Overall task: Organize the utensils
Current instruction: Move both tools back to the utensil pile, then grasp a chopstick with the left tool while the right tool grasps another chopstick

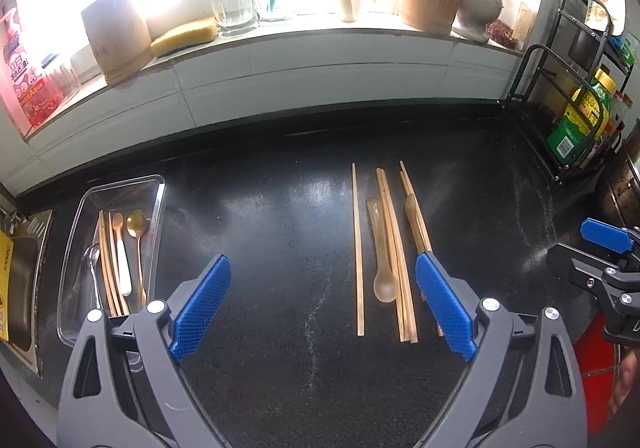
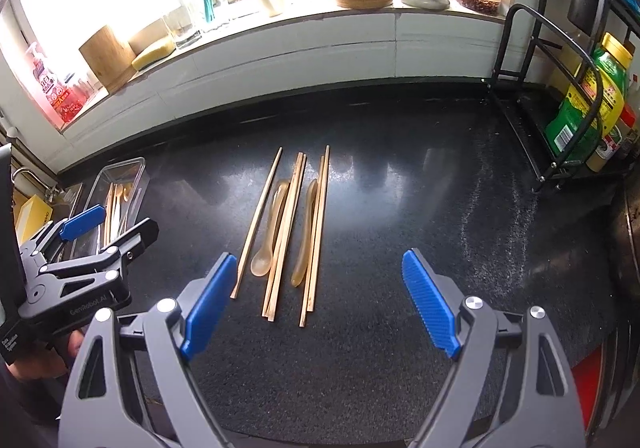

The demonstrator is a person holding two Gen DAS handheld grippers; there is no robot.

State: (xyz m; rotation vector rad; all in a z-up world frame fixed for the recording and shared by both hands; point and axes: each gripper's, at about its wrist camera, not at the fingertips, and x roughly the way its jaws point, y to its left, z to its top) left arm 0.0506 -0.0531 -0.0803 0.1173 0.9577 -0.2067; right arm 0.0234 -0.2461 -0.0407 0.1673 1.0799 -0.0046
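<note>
Several wooden chopsticks (image 1: 358, 248) (image 2: 288, 232) and two translucent amber spoons (image 1: 384, 280) (image 2: 262, 260) lie in a row on the black countertop (image 1: 280, 232). A clear plastic tray (image 1: 116, 192) (image 2: 138, 168) at the left holds chopsticks, a gold spoon (image 1: 137, 226), a white-handled spoon and a metal one. My left gripper (image 1: 324, 304) hovers open between tray and row, its right fingertip over the rightmost chopsticks. My right gripper (image 2: 320, 300) is open above the near ends of the row. Neither holds anything.
A steel sink (image 1: 24, 280) lies left of the tray. A black wire rack (image 2: 560, 96) with bottles stands at the right. The window sill (image 1: 280, 36) carries wooden holders, glasses, a sponge and a mortar. A hand (image 2: 44, 360) holds the left gripper.
</note>
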